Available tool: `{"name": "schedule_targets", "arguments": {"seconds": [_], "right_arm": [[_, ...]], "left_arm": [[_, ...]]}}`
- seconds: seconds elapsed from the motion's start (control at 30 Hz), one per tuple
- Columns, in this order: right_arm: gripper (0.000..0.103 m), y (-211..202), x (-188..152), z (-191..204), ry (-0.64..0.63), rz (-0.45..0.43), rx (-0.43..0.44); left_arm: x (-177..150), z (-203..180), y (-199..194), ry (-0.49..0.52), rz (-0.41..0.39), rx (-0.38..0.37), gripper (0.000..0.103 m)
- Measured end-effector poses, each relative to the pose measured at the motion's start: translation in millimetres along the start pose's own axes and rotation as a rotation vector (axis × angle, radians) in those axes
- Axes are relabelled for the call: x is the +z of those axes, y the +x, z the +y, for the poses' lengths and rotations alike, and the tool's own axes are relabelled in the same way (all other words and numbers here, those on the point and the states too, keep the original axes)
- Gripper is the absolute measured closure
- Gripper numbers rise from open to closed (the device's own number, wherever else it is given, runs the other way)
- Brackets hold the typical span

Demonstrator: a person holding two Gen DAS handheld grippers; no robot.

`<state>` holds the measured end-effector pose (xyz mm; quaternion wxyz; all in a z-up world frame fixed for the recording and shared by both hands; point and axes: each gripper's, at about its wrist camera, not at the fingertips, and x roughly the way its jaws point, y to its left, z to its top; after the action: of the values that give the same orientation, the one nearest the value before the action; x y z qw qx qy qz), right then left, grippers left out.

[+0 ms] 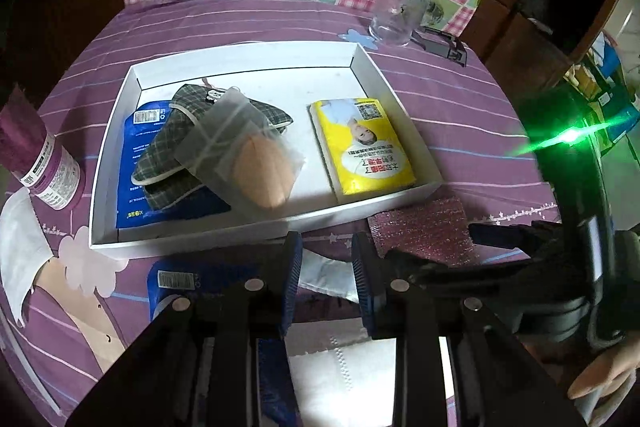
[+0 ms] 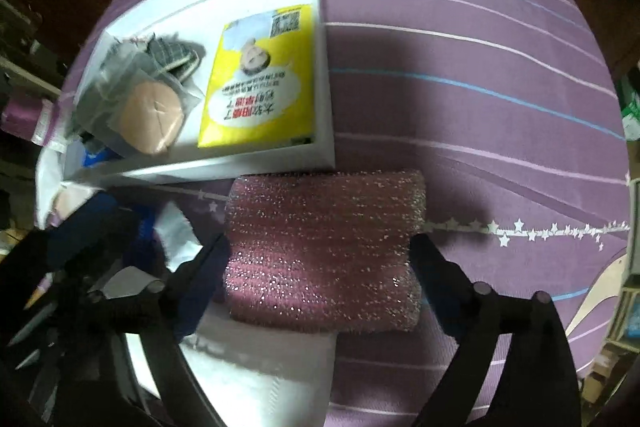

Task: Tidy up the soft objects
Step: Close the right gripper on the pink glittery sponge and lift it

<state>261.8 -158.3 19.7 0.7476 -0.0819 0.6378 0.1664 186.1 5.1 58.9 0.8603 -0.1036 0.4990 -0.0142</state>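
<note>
Both tools: right tool [image 2: 320, 267] wide open astride sparkly sponge [image 2: 324, 247], left tool [image 1: 326, 283] part-open, empty.

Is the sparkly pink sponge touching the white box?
Cannot tell. In the right wrist view the sparkly pink sponge reaches right up to the white box wall, but no clear gap or contact shows there.
</note>
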Motion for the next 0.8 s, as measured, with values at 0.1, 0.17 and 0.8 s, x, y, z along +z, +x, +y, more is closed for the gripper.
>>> {"name": "schedule_targets", "arguments": {"seconds": [0.1, 0.17, 0.8], "right_arm": [[0.002, 4.1, 0.0, 8.3, -0.021, 0.006, -0.026], [0.002, 5.6, 0.1, 12.2, -0.041, 0.013, -0.039], [0.036, -2.1, -7.6, -1.1, -0.081, -0.015, -0.105]], "left_arm": [[1.6, 5.4, -2.3, -0.016, -0.008, 0.003, 0.079], [2.0, 8.3, -3.4, -0.026, -0.010, 0.000, 0.079], [3.4, 18.1, -6.9, -0.054, -0.019, 0.022, 0.079]]}}
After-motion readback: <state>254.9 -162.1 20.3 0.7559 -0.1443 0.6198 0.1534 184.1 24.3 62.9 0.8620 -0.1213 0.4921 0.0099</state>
